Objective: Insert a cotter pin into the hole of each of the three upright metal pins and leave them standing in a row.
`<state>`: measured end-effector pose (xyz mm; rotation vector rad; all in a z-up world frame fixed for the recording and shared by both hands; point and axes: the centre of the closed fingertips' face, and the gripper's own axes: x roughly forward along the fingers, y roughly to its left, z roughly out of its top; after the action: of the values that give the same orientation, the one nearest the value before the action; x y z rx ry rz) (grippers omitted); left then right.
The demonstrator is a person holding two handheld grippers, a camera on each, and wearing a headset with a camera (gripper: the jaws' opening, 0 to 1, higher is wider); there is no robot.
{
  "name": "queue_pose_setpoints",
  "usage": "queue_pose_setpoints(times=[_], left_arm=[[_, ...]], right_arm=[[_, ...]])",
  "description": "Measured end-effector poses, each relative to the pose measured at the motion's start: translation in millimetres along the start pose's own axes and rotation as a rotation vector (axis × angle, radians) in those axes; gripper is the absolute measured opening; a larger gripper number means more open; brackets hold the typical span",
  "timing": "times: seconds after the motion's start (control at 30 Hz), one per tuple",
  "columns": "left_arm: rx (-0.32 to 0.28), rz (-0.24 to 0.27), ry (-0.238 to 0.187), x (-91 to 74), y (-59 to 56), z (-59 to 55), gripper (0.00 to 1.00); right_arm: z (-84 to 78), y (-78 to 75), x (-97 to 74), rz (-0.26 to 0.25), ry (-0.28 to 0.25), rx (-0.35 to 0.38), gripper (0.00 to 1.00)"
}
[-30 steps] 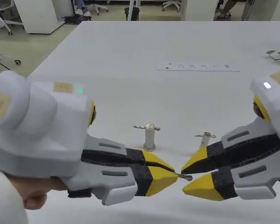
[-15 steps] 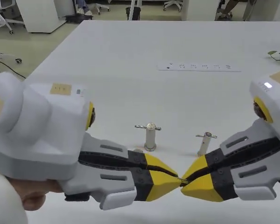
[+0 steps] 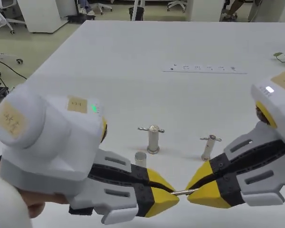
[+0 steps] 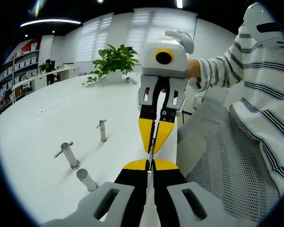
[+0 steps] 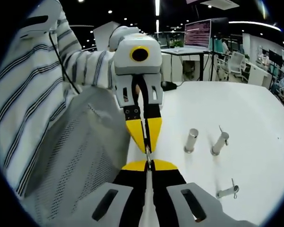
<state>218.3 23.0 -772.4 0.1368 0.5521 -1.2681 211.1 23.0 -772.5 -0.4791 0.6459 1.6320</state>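
A thin cotter pin [image 3: 183, 192] spans the small gap between my two grippers above the near table edge. My left gripper [image 3: 172, 197] is shut on one end and my right gripper [image 3: 194, 191] is shut on the other; the same pin [image 4: 151, 153] [image 5: 147, 152] shows between the tips of both. Three metal pins stand behind. The middle pin [image 3: 153, 139] and the right pin [image 3: 208, 147] each carry a cotter pin through the head. A bare pin [image 3: 140, 159] [image 4: 86, 179] [image 5: 191, 140] stands nearest, partly behind my left gripper.
The white table [image 3: 133, 71] stretches far back, with a white power strip [image 3: 204, 69] lying on it. A potted plant [image 4: 114, 59] stands at the table's right end. A person's striped sleeve [image 5: 57, 75] and mesh chair [image 5: 80, 156] are close behind the grippers.
My right gripper, open a second ago, has shut on the cotter pin's free end. Both grippers sank a little and drew slightly apart, uncovering the bare pin.
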Motion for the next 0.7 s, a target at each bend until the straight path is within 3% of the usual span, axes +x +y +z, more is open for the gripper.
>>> queue_pose_setpoints(times=[0.13,0.4,0.7], left_arm=[[0.0,-0.001,0.002,-0.3,-1.2,-0.4,0.01],[-0.037,0.039,0.003,-4.1,7.2,-2.7,0.03],[-0.042,0.084,-0.031,-11.7,18.1,3.0,0.07]], right_arm=[[-2.5,1.4,0.9,0.006,0.015,-0.01,0.04],[-0.6,-4.0,5.4,-0.009,0.011,-0.009,0.04],[6.0,-13.5,8.1,-0.045,-0.001,-0.006,0.04]])
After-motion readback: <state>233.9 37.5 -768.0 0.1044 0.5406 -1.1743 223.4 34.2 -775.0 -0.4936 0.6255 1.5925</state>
